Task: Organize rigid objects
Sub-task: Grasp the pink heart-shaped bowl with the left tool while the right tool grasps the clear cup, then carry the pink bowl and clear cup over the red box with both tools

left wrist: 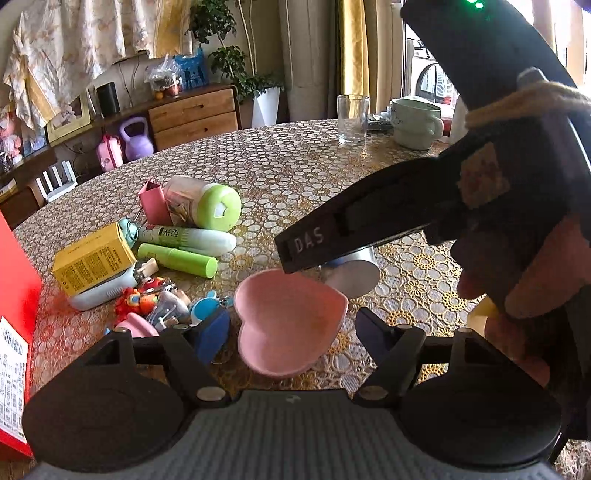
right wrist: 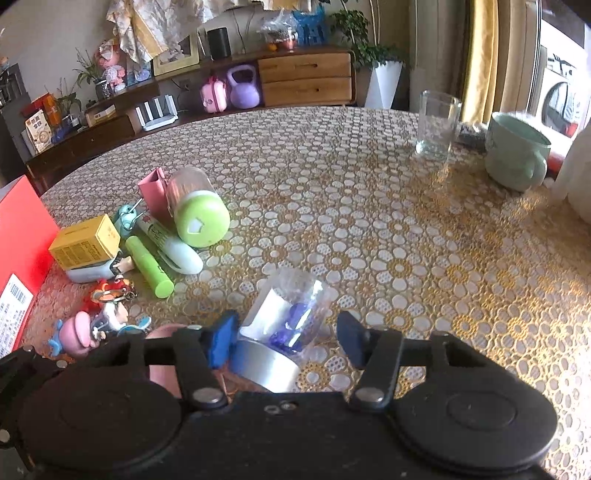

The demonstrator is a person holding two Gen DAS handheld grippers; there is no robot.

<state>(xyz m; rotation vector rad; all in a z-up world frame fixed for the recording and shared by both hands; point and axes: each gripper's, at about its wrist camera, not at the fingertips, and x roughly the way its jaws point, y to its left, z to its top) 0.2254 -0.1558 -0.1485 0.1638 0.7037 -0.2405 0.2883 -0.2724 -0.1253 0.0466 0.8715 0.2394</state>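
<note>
The left gripper straddles a pink heart dish on the desk, fingers apart and clear of it. The right gripper brackets a clear jar lying beside the dish; whether its pads press it is unclear.

We see a lived-in room under warm daylight. A low wooden sideboard with two drawers lines the far wall, and a patterned cloth hangs above it. Beside it a leafy plant rises from a white tapered planter. A dark speaker and a framed picture stand on the lower shelf, with a purple kettlebell and a pink case below. Yellow curtains hang at right, next to a washing machine. Sunlight falls across the lace-patterned cloth covering the counter.
</note>
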